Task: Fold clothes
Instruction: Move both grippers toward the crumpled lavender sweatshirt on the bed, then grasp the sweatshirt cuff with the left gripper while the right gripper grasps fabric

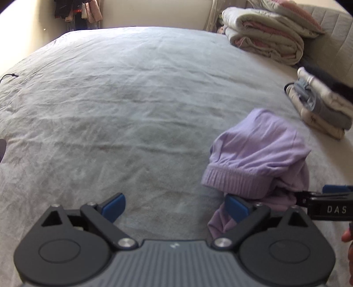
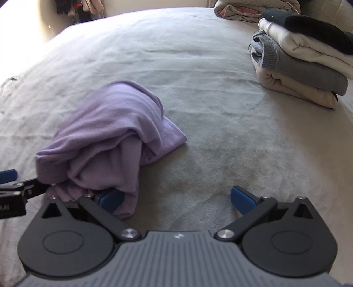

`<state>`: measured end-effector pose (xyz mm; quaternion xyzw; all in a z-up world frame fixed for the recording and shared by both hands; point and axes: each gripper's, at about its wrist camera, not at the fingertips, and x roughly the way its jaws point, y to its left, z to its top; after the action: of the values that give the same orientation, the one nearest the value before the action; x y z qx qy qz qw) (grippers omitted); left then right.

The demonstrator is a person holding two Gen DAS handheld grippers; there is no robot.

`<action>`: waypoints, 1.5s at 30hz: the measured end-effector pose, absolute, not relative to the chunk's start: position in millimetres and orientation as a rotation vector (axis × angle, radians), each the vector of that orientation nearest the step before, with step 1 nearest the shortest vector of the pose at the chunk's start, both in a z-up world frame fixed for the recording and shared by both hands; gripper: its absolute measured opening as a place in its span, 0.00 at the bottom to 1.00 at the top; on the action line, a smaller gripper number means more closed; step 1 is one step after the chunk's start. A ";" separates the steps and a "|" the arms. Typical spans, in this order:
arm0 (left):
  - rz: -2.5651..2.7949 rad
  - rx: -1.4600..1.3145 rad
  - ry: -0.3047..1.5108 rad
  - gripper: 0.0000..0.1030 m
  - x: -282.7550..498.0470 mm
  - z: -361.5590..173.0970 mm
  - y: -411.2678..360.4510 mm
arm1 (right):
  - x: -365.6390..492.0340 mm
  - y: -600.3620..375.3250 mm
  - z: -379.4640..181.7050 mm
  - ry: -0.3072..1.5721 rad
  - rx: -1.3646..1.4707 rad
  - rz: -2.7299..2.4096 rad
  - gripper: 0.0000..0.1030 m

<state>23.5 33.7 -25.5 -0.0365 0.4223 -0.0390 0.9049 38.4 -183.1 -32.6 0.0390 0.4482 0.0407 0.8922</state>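
A crumpled lilac sweater (image 1: 258, 154) with a ribbed hem lies in a heap on the grey bed sheet (image 1: 132, 99); it also shows in the right wrist view (image 2: 106, 132). My left gripper (image 1: 174, 208) is open, its right pad touching the sweater's near edge. My right gripper (image 2: 176, 202) is open, its left pad against the sweater's near fold. Each gripper shows at the edge of the other's view: the right one (image 1: 326, 198) and the left one (image 2: 13, 187). Neither holds anything.
A stack of folded clothes (image 2: 302, 64), black, cream, grey and beige, sits on the bed at the right (image 1: 320, 108). Folded quilts (image 1: 267, 33) lie by the headboard. Hanging clothes (image 1: 77, 11) show beyond the bed's far edge.
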 end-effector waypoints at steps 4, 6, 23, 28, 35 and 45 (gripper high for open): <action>-0.129 -0.126 0.841 0.79 22.9 -17.3 37.8 | 29.6 -186.1 -19.0 0.889 0.153 0.149 0.87; -0.167 -0.149 0.834 0.70 22.7 -17.0 37.1 | 26.6 -184.9 -15.2 0.879 0.186 0.181 0.77; -0.325 -0.174 0.658 0.02 22.4 -10.2 9.6 | 29.5 -190.5 -10.5 0.828 0.305 0.252 0.05; -0.231 -0.165 0.552 0.01 15.2 8.8 24.8 | 29.8 -195.0 1.3 0.769 0.290 0.228 0.04; -0.122 -0.166 0.514 0.01 6.0 30.8 47.0 | 32.3 -197.0 8.8 0.736 0.277 0.234 0.04; 0.033 -0.086 0.440 0.01 -4.6 67.0 65.4 | 31.3 -195.8 17.7 0.719 0.285 0.300 0.04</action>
<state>-4.6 65.4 67.0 -0.0426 0.2182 0.0163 0.9748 31.3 -195.8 17.7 0.1385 0.3491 0.1458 0.9152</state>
